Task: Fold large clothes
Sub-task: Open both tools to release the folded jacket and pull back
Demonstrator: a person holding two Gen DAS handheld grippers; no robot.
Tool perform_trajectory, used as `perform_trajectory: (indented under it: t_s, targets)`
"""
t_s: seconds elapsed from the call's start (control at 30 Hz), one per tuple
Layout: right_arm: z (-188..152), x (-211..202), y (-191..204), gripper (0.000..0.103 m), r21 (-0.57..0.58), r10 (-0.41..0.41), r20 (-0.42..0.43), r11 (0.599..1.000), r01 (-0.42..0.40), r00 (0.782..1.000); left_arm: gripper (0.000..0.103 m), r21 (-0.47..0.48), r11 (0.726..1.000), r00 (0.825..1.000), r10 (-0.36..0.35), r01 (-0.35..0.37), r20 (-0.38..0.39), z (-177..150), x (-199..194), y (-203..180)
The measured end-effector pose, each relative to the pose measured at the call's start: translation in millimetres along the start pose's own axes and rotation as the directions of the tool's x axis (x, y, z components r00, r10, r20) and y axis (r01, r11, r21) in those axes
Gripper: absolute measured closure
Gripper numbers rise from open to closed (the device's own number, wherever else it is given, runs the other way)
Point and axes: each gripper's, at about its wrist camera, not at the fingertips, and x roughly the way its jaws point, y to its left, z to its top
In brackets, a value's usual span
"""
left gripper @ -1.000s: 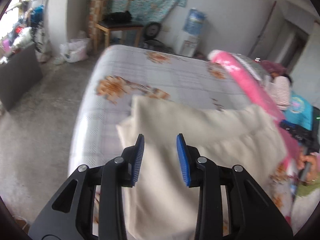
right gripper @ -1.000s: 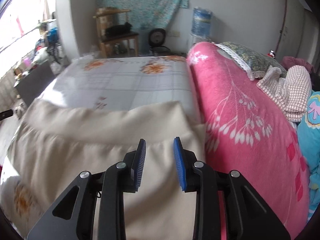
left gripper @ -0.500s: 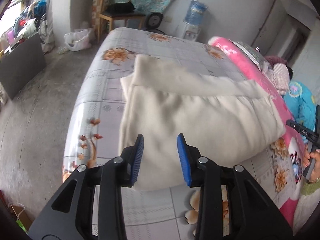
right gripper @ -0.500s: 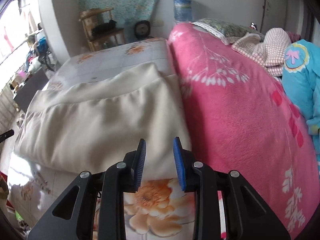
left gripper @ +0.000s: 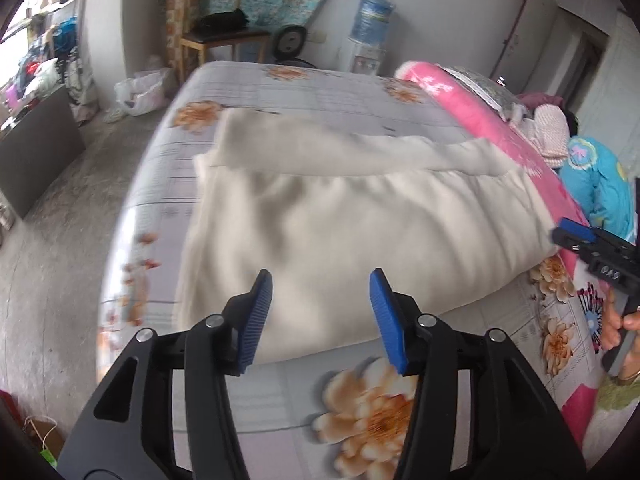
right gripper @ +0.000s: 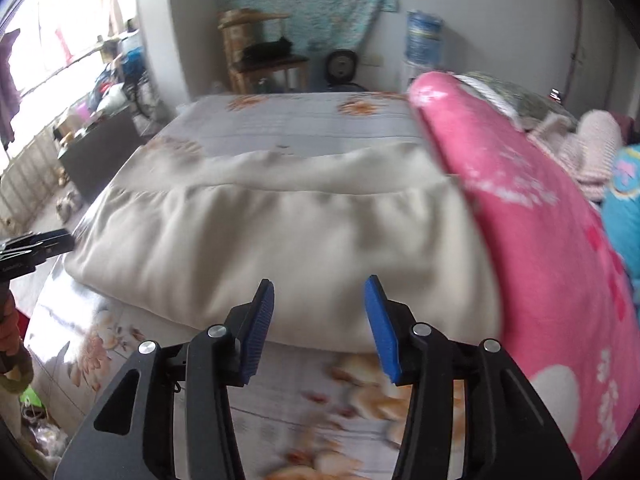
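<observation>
A large cream garment (left gripper: 360,220) lies folded in a wide band across the flower-print bed sheet (left gripper: 320,88); it also shows in the right wrist view (right gripper: 280,236). My left gripper (left gripper: 320,312) is open and empty, just above the garment's near left edge. My right gripper (right gripper: 318,320) is open and empty, over the garment's near right edge. The right gripper also shows at the right edge of the left wrist view (left gripper: 584,240), and the left gripper at the left edge of the right wrist view (right gripper: 32,248).
A rolled pink blanket (right gripper: 540,220) lies along the garment's right side, with pillows and a turquoise garment (left gripper: 596,184) behind it. A wooden chair (left gripper: 216,36), a water dispenser (left gripper: 370,36) and a fan stand by the far wall. Bare concrete floor (left gripper: 60,240) lies left of the bed.
Both grippers have pulled back from the garment toward the bed's near edge and their jaws have opened wider. The garment lies still on the bed.
</observation>
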Motion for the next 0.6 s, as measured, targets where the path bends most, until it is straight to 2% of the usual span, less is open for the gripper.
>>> perform_trajectory:
  t_s: [0.07, 0.1, 0.17, 0.23, 0.3, 0.4, 0.47, 0.53, 0.6]
  targets:
    - [-2, 24, 16, 0.049, -0.001, 0.038, -0.042, 0.999, -0.038, 0.998, 0.051, 0.027, 0.997, 0.997, 0.068, -0.067, -0.025, -5, 22, -11]
    - [-5, 40, 21, 0.049, 0.003, 0.028, -0.08, 1.0, -0.028, 0.996, 0.05, 0.023, 0.993, 0.991, 0.119, -0.118, -0.056, -11, 36, -10]
    - [-13, 58, 28, 0.048, -0.003, -0.022, -0.13, 1.0, 0.022, 0.991, 0.048, -0.028, 0.994, 0.994, 0.1, -0.101, -0.041, -18, 36, -4]
    - [-12, 43, 38, 0.048, -0.015, -0.033, -0.119, 0.999, 0.032, 0.992, 0.047, -0.032, 0.995, 0.995, 0.097, -0.098, -0.03, -18, 24, -2]
    - [-11, 24, 49, 0.048, -0.024, 0.011, -0.063, 1.0, -0.013, 0.998, 0.044, -0.009, 0.996, 0.996, 0.09, -0.09, 0.017, -19, 11, -6]
    - [-8, 15, 75, 0.048, -0.087, 0.031, -0.003, 0.996, -0.031, 1.0, 0.041, 0.0, 0.988, 0.988, 0.153, -0.153, 0.007, -19, 15, -6]
    - [-7, 29, 89, 0.048, -0.1, 0.046, -0.021, 0.994, -0.048, 0.999, 0.039, -0.03, 0.98, 0.98, 0.195, -0.196, -0.029, -22, 26, 2]
    - [-13, 48, 97, 0.047, -0.091, 0.048, -0.082, 0.994, -0.055, 0.996, 0.037, -0.056, 0.98, 0.982, 0.189, -0.189, -0.011, -26, 27, 10]
    - [-15, 52, 94, 0.047, -0.087, 0.043, -0.078, 0.995, -0.05, 0.996, 0.037, -0.063, 0.982, 0.984, 0.18, -0.18, -0.014, -27, 23, 13]
